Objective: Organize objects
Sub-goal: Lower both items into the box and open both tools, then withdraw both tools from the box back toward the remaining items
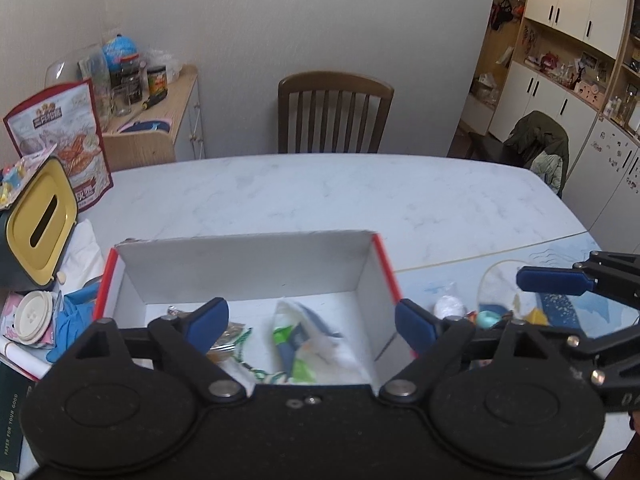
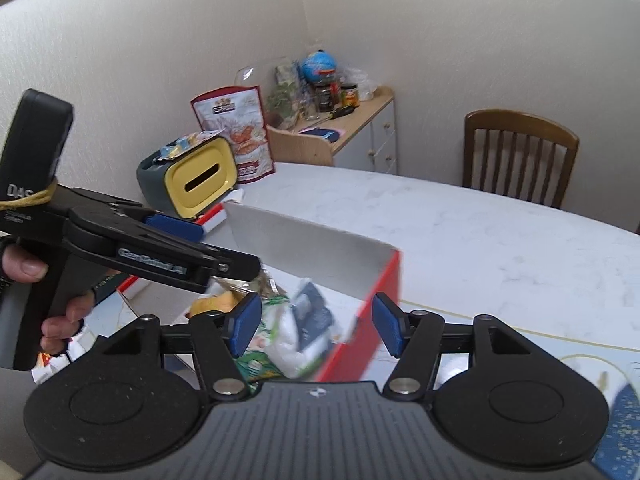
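Note:
A cardboard box (image 1: 248, 246), white inside and red outside, stands open on the marble table (image 1: 360, 192). In it lie a green, white and blue packet (image 1: 306, 340) and a snack packet (image 1: 232, 334). My left gripper (image 1: 312, 326) hangs above the box's near side, open wide and holding nothing. My right gripper (image 2: 317, 328) is open over the box's red right corner (image 2: 384, 280), also holding nothing. The packets (image 2: 296, 332) show below it. A hand holds the left gripper (image 2: 216, 246) at the left of the right wrist view. Small white, teal and yellow items (image 1: 486, 318) lie to the right of the box.
A yellow-lidded tissue box (image 1: 40, 216) and a tall snack bag (image 1: 60, 140) stand at the table's left. A cup lid (image 1: 34, 318) and a blue glove (image 1: 74, 316) lie left of the box. A wooden chair (image 1: 334, 112) faces the far edge. A cluttered side cabinet (image 1: 160, 120) stands by the wall.

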